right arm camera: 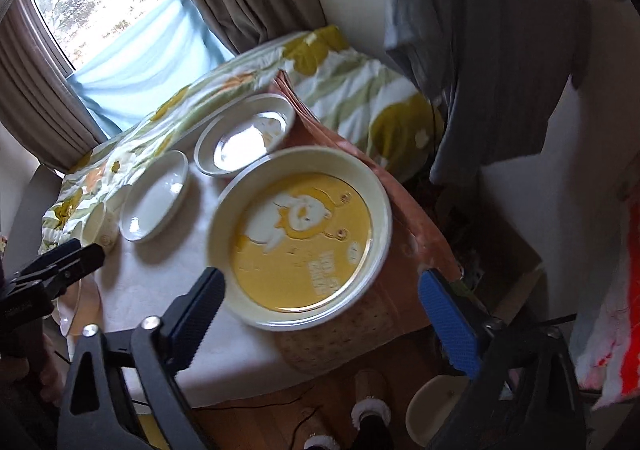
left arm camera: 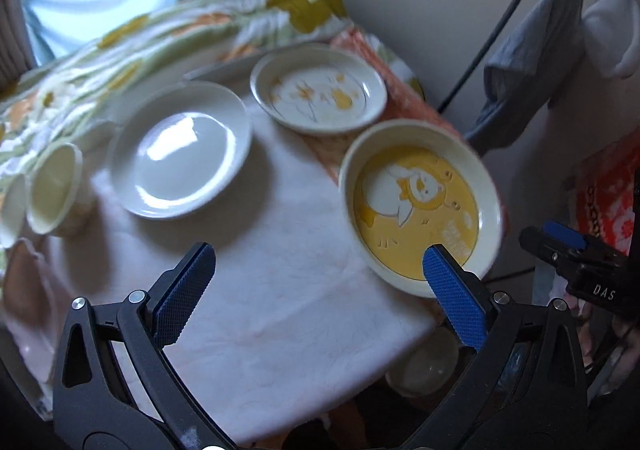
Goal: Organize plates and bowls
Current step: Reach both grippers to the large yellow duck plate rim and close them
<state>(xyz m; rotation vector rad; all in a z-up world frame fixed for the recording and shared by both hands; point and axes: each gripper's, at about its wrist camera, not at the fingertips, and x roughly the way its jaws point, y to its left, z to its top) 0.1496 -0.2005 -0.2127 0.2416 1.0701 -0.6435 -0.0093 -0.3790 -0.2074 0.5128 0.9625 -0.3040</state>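
A: Right wrist view first. The right gripper (right arm camera: pixel 320 290) fills the bottom of the frame, its blue pads wide apart and empty. The near rim of the yellow plate (right arm camera: pixel 300 238) sits just above and between them, at centre frame.

B: So the plate lies straight ahead of that gripper?

A: Yes, and slightly left of its midline. It is round, so there is no long axis to line up with; what matters is the near rim, which faces the pads. The plate rests partly on the white cloth of the worktop (right arm camera: pixel 176 274) and partly on an orange patterned cloth (right arm camera: pixel 404 205) to the right.

B: And the left gripper (left arm camera: pixel 320 290)?

A: In the left wrist view its jaws also stand apart with nothing in them. The same yellow plate is at the right of that frame, behind the right-hand pad, so it is off to one side. I judge the right hand better placed for it.

B: Farther back?

A: A plain white plate (left arm camera: pixel 180 149) at centre left, a flowered plate (left arm camera: pixel 318 89) above centre, and two pale cups (left arm camera: pixel 54 187) at the left edge. Behind them, a floral quilt (left arm camera: pixel 160 33) and a curtained window.
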